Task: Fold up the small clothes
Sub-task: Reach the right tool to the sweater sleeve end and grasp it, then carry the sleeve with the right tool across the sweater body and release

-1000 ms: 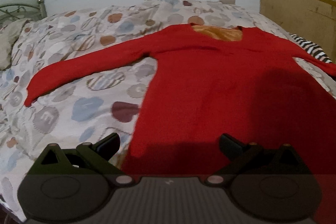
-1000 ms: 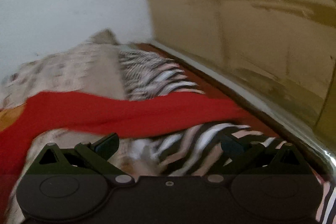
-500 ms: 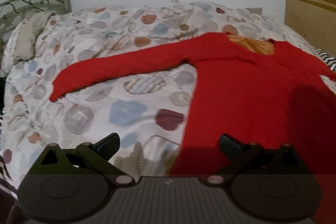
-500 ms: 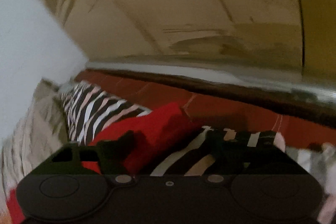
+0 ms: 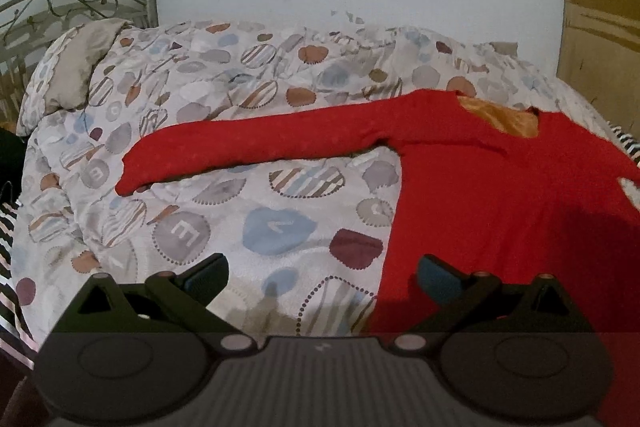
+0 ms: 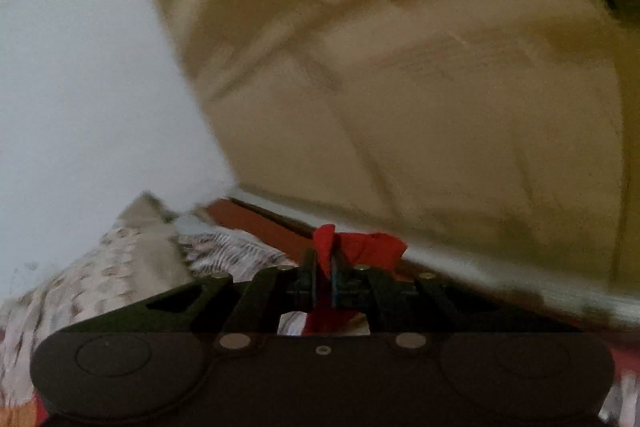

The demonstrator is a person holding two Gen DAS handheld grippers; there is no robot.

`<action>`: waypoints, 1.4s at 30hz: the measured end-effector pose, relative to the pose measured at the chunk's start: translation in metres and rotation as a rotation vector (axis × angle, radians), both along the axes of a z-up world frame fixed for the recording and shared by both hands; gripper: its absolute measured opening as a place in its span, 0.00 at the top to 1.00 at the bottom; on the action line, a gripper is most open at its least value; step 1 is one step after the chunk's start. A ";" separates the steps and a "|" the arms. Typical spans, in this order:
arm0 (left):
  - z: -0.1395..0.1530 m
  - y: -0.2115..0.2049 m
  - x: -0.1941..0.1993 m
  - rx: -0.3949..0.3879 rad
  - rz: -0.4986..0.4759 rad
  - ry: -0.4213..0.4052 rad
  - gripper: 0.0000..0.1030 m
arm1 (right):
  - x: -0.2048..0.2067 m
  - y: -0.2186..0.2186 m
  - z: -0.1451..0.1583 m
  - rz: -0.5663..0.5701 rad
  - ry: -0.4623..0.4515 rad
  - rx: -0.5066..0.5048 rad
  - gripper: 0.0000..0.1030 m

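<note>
Our right gripper (image 6: 324, 277) pinches the red sweater (image 5: 500, 203) sleeve tight; our left gripper (image 5: 322, 277) hangs wide open, holding nothing, above the quilt (image 5: 240, 211).

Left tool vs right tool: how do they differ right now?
The left tool is open and empty, while the right tool is shut on red fabric of the sweater. The left tool hangs over the patterned duvet at the sweater's edge; the right tool faces the wall. Both are the same black two-finger design.
</note>
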State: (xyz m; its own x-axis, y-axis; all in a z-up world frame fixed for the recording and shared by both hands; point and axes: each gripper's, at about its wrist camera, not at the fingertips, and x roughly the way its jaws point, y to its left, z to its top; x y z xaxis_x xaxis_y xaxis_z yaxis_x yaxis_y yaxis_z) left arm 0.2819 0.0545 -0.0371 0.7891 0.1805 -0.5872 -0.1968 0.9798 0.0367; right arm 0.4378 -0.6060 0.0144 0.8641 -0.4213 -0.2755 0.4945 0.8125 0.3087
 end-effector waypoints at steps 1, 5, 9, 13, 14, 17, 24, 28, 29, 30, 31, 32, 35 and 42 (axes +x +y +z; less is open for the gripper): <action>0.002 0.001 -0.002 -0.006 0.002 -0.007 0.00 | 0.005 0.015 0.014 0.041 -0.015 -0.041 0.95; 0.006 0.008 -0.009 -0.040 0.024 -0.021 0.00 | 0.017 0.085 0.060 0.234 -0.087 -0.186 0.95; 0.012 0.014 -0.018 -0.055 0.035 -0.041 0.00 | 0.022 0.163 0.089 0.432 -0.145 -0.290 0.95; 0.019 0.021 -0.027 -0.054 0.054 -0.060 0.00 | 0.029 0.237 0.093 0.619 -0.154 -0.328 0.95; 0.020 0.023 -0.029 -0.055 0.060 -0.063 0.00 | 0.029 0.257 0.089 0.679 -0.148 -0.333 0.95; 0.022 0.029 -0.034 -0.060 0.079 -0.069 0.00 | 0.024 0.310 0.071 0.829 -0.112 -0.341 0.95; 0.020 0.037 -0.037 -0.072 0.099 -0.069 0.00 | -0.010 0.406 -0.011 1.133 0.075 -0.508 0.95; 0.015 0.033 -0.033 -0.076 0.085 -0.063 0.00 | -0.049 0.442 -0.054 1.236 0.164 -0.720 0.95; 0.014 0.031 -0.031 -0.078 0.079 -0.062 0.00 | -0.060 0.448 -0.062 1.247 0.170 -0.777 0.94; 0.013 0.029 -0.029 -0.080 0.073 -0.062 0.00 | -0.067 0.451 -0.067 1.254 0.180 -0.824 0.94; 0.012 0.027 -0.027 -0.083 0.065 -0.062 0.00 | -0.071 0.454 -0.070 1.259 0.185 -0.848 0.93; 0.011 0.024 -0.024 -0.087 0.058 -0.064 0.00 | -0.074 0.453 -0.071 1.266 0.188 -0.856 0.90; 0.011 0.014 -0.015 -0.111 0.027 -0.079 0.00 | -0.085 0.443 -0.076 1.289 0.196 -0.813 0.65; 0.003 -0.022 0.025 -0.147 -0.083 -0.104 0.00 | -0.097 0.390 -0.070 1.191 0.171 -0.801 0.20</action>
